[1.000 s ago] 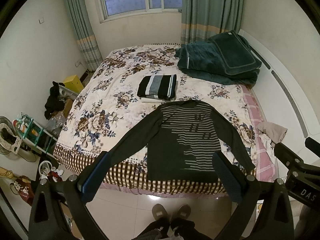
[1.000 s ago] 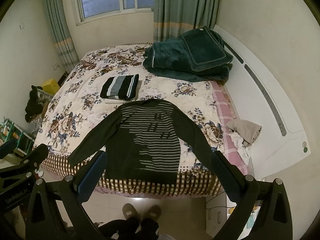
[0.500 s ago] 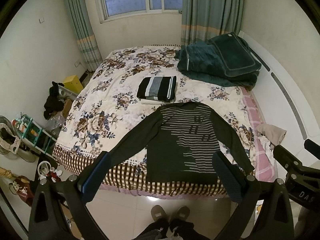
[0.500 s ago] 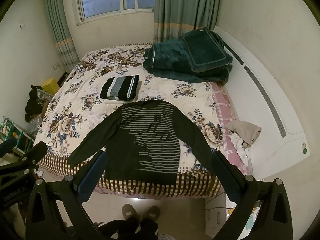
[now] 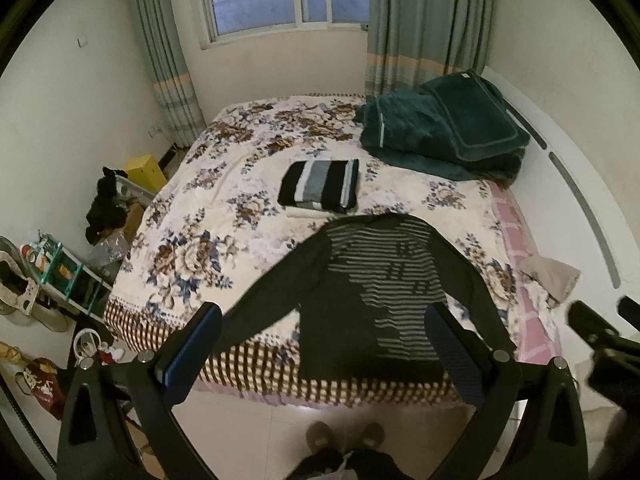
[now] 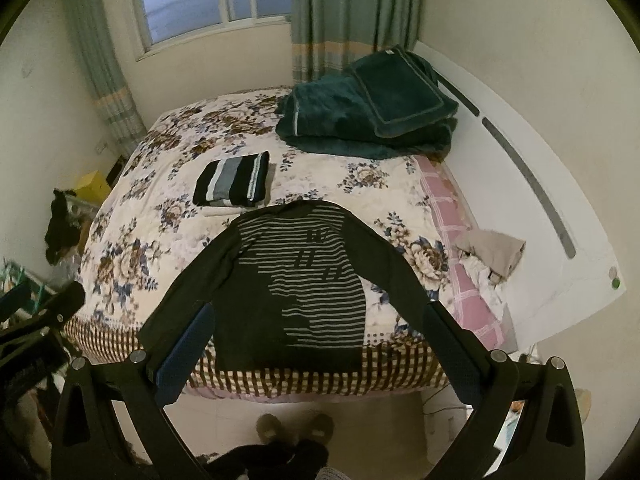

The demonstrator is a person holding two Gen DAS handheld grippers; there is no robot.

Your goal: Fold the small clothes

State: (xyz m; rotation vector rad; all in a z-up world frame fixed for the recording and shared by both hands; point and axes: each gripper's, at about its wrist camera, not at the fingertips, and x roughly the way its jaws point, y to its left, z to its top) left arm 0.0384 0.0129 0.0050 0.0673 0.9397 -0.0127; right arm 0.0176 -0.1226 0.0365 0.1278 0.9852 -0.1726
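Your dark striped sweater (image 5: 372,296) lies flat on the bed (image 5: 208,208), straight ahead of and below both tools, with its bottom edge at the near side of the bed and its neck pointing away from you. So its long way runs away from you, and its two sleeves slant out to each side. Your left hand-held gripper (image 5: 324,356) has its fingers wide apart and holds nothing. Your right hand-held gripper (image 6: 316,354) is wide apart too, and holds nothing. Both hang up in the air, well apart from the cloth. The left sleeve (image 5: 264,304) ends close in front of your left tool, and the right sleeve (image 6: 400,276) ends close in front of your right one. A folded striped top (image 5: 320,186) already sits farther ahead, past the neck.
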